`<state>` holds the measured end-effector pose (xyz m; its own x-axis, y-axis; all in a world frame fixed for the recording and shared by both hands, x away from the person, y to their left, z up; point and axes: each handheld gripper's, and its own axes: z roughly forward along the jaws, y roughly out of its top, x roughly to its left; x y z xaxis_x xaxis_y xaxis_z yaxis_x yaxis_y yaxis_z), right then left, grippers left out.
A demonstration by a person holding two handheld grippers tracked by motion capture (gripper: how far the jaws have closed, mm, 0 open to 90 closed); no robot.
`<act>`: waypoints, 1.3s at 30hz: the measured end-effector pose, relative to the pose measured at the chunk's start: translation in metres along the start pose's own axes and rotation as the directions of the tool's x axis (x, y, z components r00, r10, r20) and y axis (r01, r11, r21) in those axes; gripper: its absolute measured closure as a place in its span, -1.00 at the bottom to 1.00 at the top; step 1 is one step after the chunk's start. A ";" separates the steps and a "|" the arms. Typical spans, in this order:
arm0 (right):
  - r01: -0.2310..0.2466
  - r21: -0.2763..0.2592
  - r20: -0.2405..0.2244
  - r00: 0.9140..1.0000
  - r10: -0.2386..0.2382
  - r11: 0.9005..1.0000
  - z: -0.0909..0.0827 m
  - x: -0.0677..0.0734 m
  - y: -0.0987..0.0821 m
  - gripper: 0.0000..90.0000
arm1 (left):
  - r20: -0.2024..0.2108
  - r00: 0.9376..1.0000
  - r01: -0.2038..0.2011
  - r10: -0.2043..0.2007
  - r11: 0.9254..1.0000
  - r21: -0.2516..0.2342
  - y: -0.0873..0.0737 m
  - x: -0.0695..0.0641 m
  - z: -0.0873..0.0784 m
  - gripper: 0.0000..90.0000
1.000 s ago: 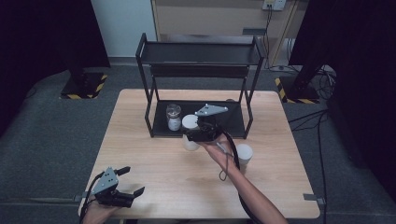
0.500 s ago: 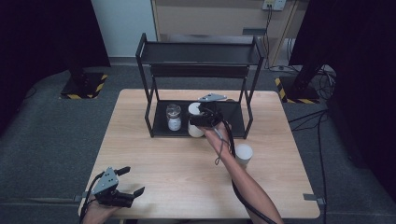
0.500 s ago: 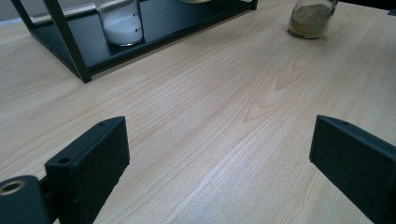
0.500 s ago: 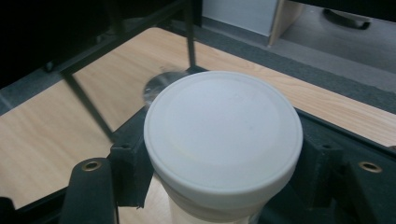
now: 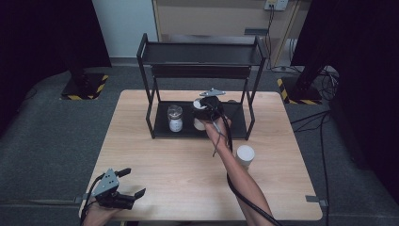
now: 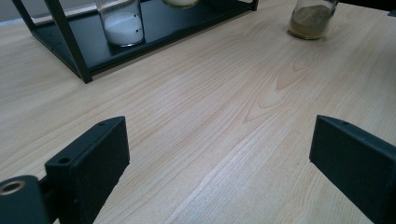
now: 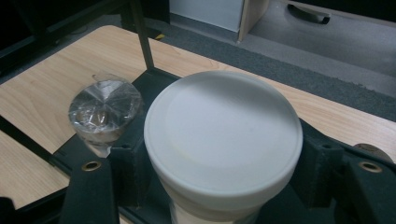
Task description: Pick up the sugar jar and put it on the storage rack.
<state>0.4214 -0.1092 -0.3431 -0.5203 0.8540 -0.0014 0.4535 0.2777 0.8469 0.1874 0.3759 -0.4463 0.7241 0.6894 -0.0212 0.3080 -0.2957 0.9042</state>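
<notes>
While the right hand-held gripper (image 5: 203, 114) clamps a white-lidded jar (image 7: 223, 140) by its sides, the jar stands upright, long axis vertical, lid up, over the bottom shelf of the black rack (image 5: 235, 126), just right of a glass jar of white powder (image 5: 175, 118); contact with the shelf can't be told. The left hand-held gripper (image 5: 123, 185) sits at the tabletop (image 5: 179, 165) near edge, jaws wide apart with nothing between. Another white-lidded jar (image 5: 245, 155) stands upright on the tabletop beside the right forearm.
</notes>
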 end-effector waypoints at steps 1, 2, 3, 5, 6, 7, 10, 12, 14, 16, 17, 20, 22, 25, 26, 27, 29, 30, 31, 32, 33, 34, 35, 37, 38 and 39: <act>0.000 0.002 -0.002 1.000 0.000 1.000 0.002 -0.001 0.000 -0.25 | 0.000 1.000 0.001 -0.001 1.000 0.000 0.000 0.000 0.000 -0.92; 0.003 0.004 -0.003 1.000 -0.003 1.000 0.004 -0.001 0.000 -0.25 | 0.000 1.000 0.000 0.000 1.000 0.000 0.000 0.000 0.000 -0.92; 0.008 0.003 -0.003 1.000 -0.008 1.000 0.006 -0.001 -0.001 -0.25 | 0.000 1.000 0.000 0.000 1.000 0.000 0.000 0.000 0.000 -0.92; 0.000 0.006 -0.003 1.000 0.000 1.000 0.008 -0.002 -0.002 -0.25 | 0.000 1.000 0.001 -0.001 1.000 0.001 0.000 0.000 0.000 -0.92; -0.002 0.008 -0.004 1.000 0.002 1.000 0.010 -0.001 -0.003 -0.25 | 0.000 1.000 0.001 -0.001 1.000 0.001 0.000 0.000 0.000 -0.92; -0.002 0.011 -0.006 1.000 0.002 1.000 0.011 -0.002 -0.003 -0.25 | 0.000 1.000 0.001 -0.001 1.000 0.001 0.000 0.000 0.000 -0.92; -0.006 0.014 -0.013 1.000 0.006 1.000 0.015 -0.003 -0.004 -0.25 | 0.000 1.000 0.001 -0.001 1.000 0.002 0.000 0.000 0.000 -0.92; -0.009 0.019 -0.016 1.000 0.009 1.000 0.017 -0.002 -0.004 -0.25 | -0.001 1.000 0.002 -0.002 1.000 0.000 0.000 0.000 0.000 -0.92; -0.011 0.021 -0.020 1.000 0.011 1.000 0.020 -0.001 -0.004 -0.25 | -0.001 1.000 0.001 -0.001 1.000 0.001 0.000 0.000 0.000 -0.92; -0.008 0.025 -0.020 1.000 0.009 1.000 0.022 -0.001 -0.005 -0.25 | -0.001 1.000 0.001 -0.001 1.000 0.002 0.000 0.000 0.000 -0.92; -0.008 0.030 -0.022 1.000 0.008 1.000 0.023 0.000 -0.004 -0.25 | -0.001 1.000 0.001 -0.001 1.000 0.001 0.000 0.000 0.000 -0.92; -0.014 0.036 -0.023 1.000 0.015 0.999 0.026 0.002 -0.005 -0.25 | -0.001 1.000 0.001 -0.001 1.000 0.001 -0.001 0.000 -0.001 -0.91; -0.009 0.036 -0.025 1.000 0.010 0.999 0.027 0.003 -0.005 -0.25 | -0.001 1.000 0.002 -0.002 1.000 0.000 -0.001 0.000 -0.001 -0.91; -0.006 0.039 -0.024 1.000 0.007 0.999 0.029 0.003 -0.005 -0.25 | -0.002 1.000 0.002 -0.002 1.000 0.001 -0.001 0.000 -0.001 -0.91; -0.006 0.039 -0.024 1.000 0.007 0.999 0.029 0.003 -0.006 -0.25 | -0.002 1.000 0.002 -0.002 1.000 0.001 -0.001 0.000 -0.001 -0.91; -0.010 0.041 -0.022 1.000 0.010 0.999 0.030 0.003 -0.006 -0.25 | -0.002 1.000 0.001 -0.001 1.000 0.002 -0.001 0.000 -0.001 -0.91; -0.014 0.039 -0.023 1.000 0.015 0.999 0.029 0.003 -0.007 -0.25 | -0.001 1.000 0.002 -0.002 1.000 0.003 -0.001 0.000 -0.001 -0.91; -0.011 0.040 -0.023 1.000 0.012 0.999 0.029 0.003 -0.007 -0.25 | -0.001 1.000 0.001 -0.001 1.000 0.003 0.000 0.000 -0.001 -0.91; -0.011 0.040 -0.023 1.000 0.012 0.999 0.029 0.003 -0.007 -0.25 | -0.002 1.000 0.000 0.000 1.000 0.004 0.000 0.000 0.000 -0.91; -0.008 0.036 -0.022 1.000 0.009 0.999 0.029 0.003 -0.008 -0.25 | -0.001 1.000 -0.001 0.001 1.000 0.005 0.000 0.000 0.000 -0.91; -0.011 0.035 -0.022 1.000 0.012 0.999 0.029 0.003 -0.008 -0.26 | -0.001 1.000 -0.001 0.001 1.000 0.005 0.000 0.000 0.000 -0.91; -0.012 0.034 -0.022 1.000 0.013 0.999 0.029 0.003 -0.009 -0.26 | -0.001 1.000 -0.001 0.001 1.000 0.005 0.000 0.000 0.000 -0.91; -0.012 0.034 -0.023 1.000 0.012 0.999 0.029 0.003 -0.009 -0.26 | -0.002 1.000 -0.002 0.002 1.000 0.005 0.000 -0.001 -0.001 -0.91; -0.006 0.032 -0.019 1.000 0.006 0.999 0.028 0.004 -0.009 -0.27 | -0.002 1.000 -0.001 0.001 1.000 0.005 0.000 -0.001 -0.001 -0.91; -0.007 0.022 -0.017 1.000 0.007 1.000 0.026 0.005 -0.011 -0.30 | -0.002 1.000 -0.002 0.002 1.000 0.006 0.000 -0.001 0.000 -0.91; -0.009 0.019 -0.023 1.000 0.010 1.000 0.026 0.004 -0.010 -0.35 | -0.001 1.000 -0.002 0.002 1.000 0.006 0.000 -0.001 0.000 -0.91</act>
<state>0.4334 -0.0976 -0.3654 -0.5327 0.8461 0.0194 0.4722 0.2781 0.8365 0.1868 0.3757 -0.4462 0.7240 0.6895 -0.0194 0.3105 -0.3006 0.9018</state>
